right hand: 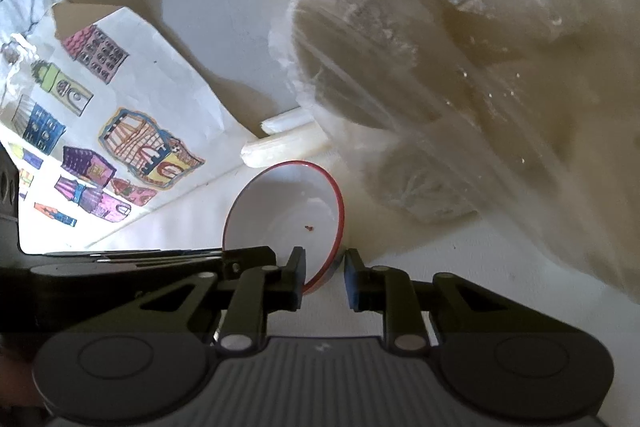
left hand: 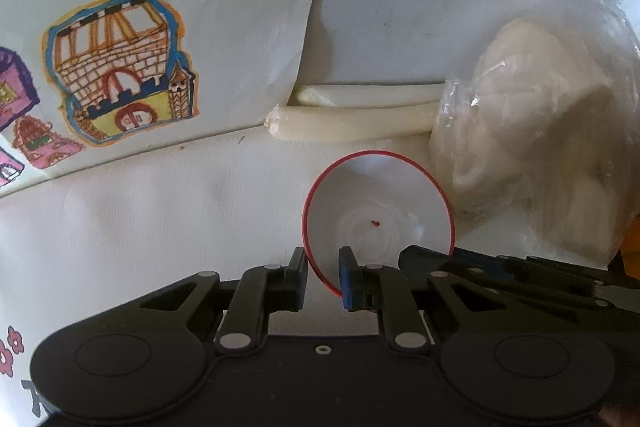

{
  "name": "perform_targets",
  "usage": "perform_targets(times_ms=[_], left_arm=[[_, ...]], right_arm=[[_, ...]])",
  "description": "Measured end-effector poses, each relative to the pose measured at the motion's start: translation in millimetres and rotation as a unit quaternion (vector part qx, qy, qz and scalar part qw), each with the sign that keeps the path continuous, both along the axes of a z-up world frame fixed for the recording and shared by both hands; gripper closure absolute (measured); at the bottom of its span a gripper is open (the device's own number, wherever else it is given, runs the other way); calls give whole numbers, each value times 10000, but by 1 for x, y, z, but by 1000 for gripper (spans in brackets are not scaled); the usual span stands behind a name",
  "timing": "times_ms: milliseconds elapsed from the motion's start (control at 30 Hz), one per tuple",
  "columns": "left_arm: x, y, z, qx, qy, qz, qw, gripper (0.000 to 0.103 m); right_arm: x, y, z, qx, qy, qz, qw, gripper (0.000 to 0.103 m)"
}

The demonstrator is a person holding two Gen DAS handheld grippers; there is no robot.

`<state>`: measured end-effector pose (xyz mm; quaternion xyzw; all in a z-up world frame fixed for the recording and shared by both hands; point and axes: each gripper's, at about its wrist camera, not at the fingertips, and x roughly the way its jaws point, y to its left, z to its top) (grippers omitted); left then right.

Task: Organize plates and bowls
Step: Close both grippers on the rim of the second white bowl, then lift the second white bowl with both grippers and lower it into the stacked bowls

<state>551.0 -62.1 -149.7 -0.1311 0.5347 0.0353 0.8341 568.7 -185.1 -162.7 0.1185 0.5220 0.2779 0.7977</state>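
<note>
A red-rimmed white bowl [left hand: 378,219] sits mouth-up on a white table [left hand: 160,227], a red speck on its floor. The left gripper [left hand: 323,277] and right gripper [right hand: 323,277] each straddle opposite parts of its near rim, jaws narrowly apart, one finger inside and one outside; whether they pinch it cannot be told. Just behind lie two pale stalks [left hand: 352,123], side by side, their far ends in a bulging clear bag [left hand: 532,147] that crowds the bowl's right. A children's drawing sheet [left hand: 116,67] lies left.
</note>
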Motion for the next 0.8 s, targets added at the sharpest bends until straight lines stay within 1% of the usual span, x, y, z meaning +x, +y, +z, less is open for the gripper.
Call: perform_targets(times_ms=[167,333,467,800], left_arm=[[-21,0,10,-16,-144,12,9999,85],[-29,4,14,-15,-292,-49,9996,85],[-42,7,23,-26,-402,-98,9991,85],[-78,4,45,-107,-609,-386,9973,85]], right_arm=[[-7,-1,9,44,-135,43,9999,80],[-18,-9,17,82,-259,36,9996,80],[-30,-16,22,101,-355,23,9993,80],[-71,-40,47,125,-532,-135,9984,80]])
